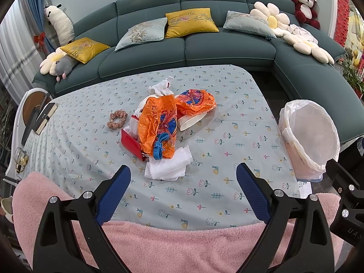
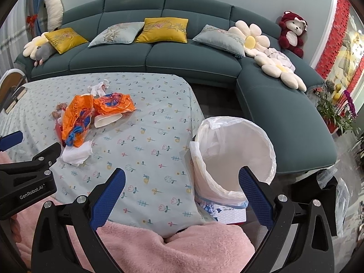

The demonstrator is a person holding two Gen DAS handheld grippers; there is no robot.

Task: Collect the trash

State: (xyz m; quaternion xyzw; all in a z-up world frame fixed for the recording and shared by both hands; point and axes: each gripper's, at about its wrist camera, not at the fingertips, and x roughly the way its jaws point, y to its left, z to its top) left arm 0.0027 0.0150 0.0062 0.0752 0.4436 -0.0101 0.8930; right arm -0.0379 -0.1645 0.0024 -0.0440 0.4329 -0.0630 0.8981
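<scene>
Apparently nothing is gathered yet: the trash pile (image 1: pixel 159 127) sits mid-table, well left of the lined bin (image 1: pixel 309 136) at the table's edge, handy for dropping; left gripper (image 1: pixel 183 177) and right gripper (image 2: pixel 182 179) gape wide, empty.

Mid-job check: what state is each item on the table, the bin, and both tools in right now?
Left tool: open, empty, above the table's near edge.
Right tool: open, empty, near the bin.
Trash bin: lined, open, tilted, beside the table.
Orange bags: crumpled, piled on the table.
White paper towel: crumpled, at the pile's near edge.
Scrunchie: lying flat, apart from the pile.
</scene>
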